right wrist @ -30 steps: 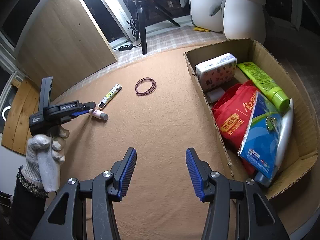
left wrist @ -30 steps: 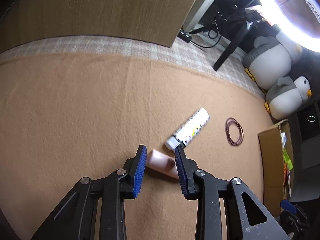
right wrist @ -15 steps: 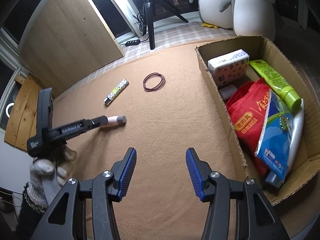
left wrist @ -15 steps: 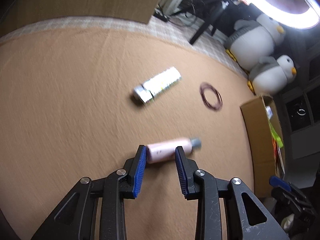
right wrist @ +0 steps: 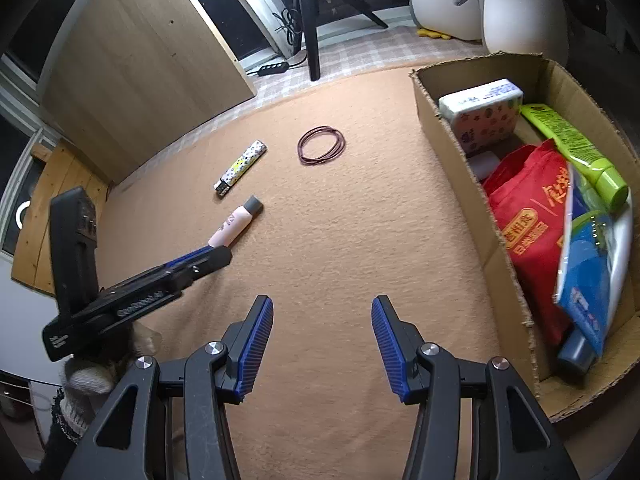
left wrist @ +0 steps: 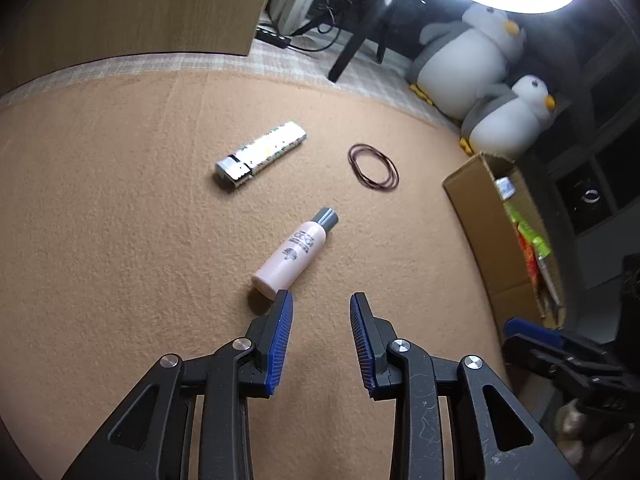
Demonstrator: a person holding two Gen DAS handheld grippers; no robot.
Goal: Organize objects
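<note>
A small pink bottle [left wrist: 294,252] with a grey cap lies on the tan felt mat, just ahead and left of my left gripper [left wrist: 321,304], which is open and empty. The bottle also shows in the right wrist view [right wrist: 236,222], at the tip of the left gripper [right wrist: 208,258]. A patterned lighter [left wrist: 260,156] and a loop of brown hair bands [left wrist: 373,167] lie farther off. My right gripper [right wrist: 322,312] is open and empty over the mat, left of the cardboard box [right wrist: 448,152].
The box holds a tissue pack [right wrist: 482,110], a green tube [right wrist: 576,150], a red bag [right wrist: 532,220] and a blue packet [right wrist: 592,272]. Two plush penguins [left wrist: 476,64] and a tripod [right wrist: 310,28] stand beyond the mat. A wooden panel [right wrist: 140,68] is at the back left.
My left gripper opened wider and let the pink bottle go; the bottle, dragged right and turned, now lies free ahead of the left finger. The right gripper drifted slightly forward.
</note>
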